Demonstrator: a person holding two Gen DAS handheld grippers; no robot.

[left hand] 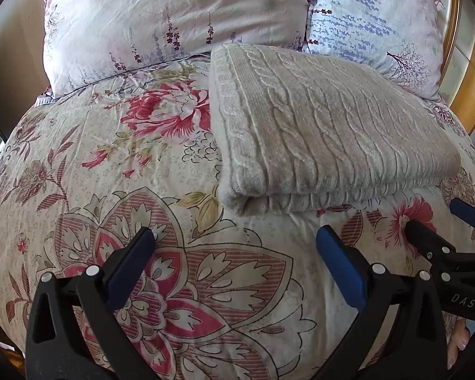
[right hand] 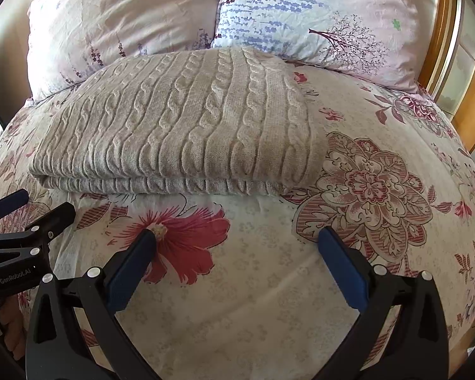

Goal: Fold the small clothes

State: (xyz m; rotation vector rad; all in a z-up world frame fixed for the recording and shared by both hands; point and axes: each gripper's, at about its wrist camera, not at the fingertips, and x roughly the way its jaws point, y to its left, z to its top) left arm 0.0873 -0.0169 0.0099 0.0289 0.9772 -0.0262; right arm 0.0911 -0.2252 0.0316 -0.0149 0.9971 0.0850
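A folded beige cable-knit sweater (left hand: 326, 126) lies on a floral duvet (left hand: 126, 164) at the foot of two pillows (left hand: 174, 15), at 12 o'clock from both tools. The left gripper (left hand: 236, 237) and the right gripper (right hand: 237, 237) hover over the duvet just short of it, jaws spread wide and empty. The knit looks thick, soft and floppy, likely to sag; its doubled near edge at 6 o'clock seems the surest hold.

Bed w/ cream floral-print duvet (right hand: 253, 300), red & pink blooms. Two pale pink lavender-print pillows (left hand: 174, 15) at head. Varnished wooden headboard frame (right hand: 443, 31) on right. Bright daylight.
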